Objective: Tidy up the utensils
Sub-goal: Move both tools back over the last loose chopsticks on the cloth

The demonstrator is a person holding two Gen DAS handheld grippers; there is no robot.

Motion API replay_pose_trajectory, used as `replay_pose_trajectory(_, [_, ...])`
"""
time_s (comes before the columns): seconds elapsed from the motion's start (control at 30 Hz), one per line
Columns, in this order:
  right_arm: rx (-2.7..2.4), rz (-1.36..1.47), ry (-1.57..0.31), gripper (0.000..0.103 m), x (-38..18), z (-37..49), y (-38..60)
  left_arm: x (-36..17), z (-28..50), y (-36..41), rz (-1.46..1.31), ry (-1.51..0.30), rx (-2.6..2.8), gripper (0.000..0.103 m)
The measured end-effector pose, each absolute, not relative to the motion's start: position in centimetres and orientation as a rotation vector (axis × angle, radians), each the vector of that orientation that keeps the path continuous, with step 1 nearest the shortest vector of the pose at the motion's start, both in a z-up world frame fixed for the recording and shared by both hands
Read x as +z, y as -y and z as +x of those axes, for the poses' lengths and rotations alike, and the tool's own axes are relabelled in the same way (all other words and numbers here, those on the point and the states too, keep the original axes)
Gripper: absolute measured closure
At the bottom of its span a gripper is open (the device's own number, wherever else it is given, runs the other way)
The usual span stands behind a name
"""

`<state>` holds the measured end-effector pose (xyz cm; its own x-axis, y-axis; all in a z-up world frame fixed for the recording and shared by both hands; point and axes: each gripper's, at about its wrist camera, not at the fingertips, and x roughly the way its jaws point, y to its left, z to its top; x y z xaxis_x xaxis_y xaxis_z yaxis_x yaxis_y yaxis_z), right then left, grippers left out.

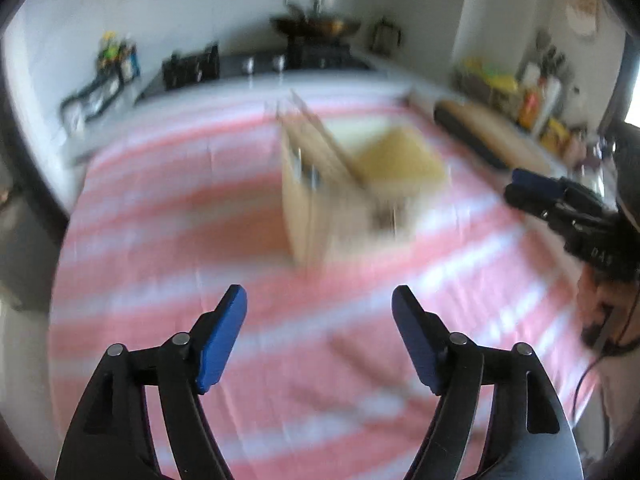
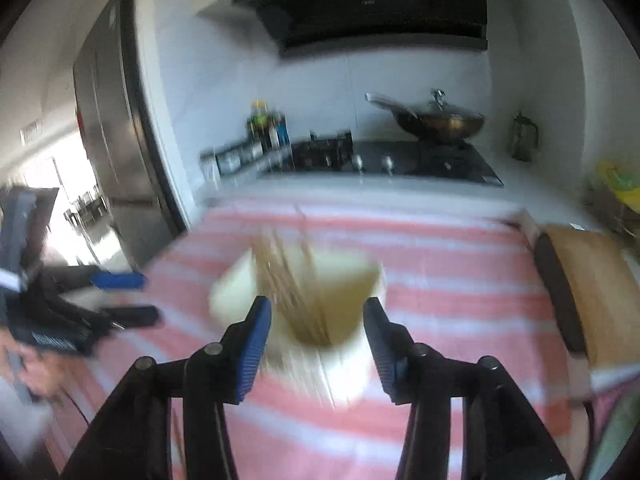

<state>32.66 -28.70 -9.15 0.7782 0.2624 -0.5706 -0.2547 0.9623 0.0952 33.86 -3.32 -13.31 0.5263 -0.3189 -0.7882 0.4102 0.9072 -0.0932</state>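
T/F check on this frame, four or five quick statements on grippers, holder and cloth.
1. The left gripper holds a chopstick. False: its jaws stand open with nothing between them.
2. The utensil holder stands on a pink and white striped cloth. True.
3. The holder is empty. False: sticks, likely chopsticks, stand in it.
4. The right gripper is open. True.
5. A wok sits on the stove behind the cloth. True.
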Motion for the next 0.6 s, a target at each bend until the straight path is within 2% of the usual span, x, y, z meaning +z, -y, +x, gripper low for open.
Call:
replay_pose_trajectory(0.17, [0.195, -0.025, -0.748, 0.051, -17.2, 24.5, 29.0, -19.7, 25.8, 2.8, 0.052, -1.008, -0.358, 0.024])
replay_pose_trajectory(0.27, [0.165, -0.038, -0.812, 0.051, -20.5, 20.9, 28.6, -20.6, 23.7, 2.8, -0.026, -1.012, -0.34, 0.023])
replay_pose_trajectory(0.6, [0.159, 0.022, -0.806, 0.051, -21.7, 18.7, 28.9, -20.2, 22.2, 3.1, -0.095, -0.987, -0.278, 0.019])
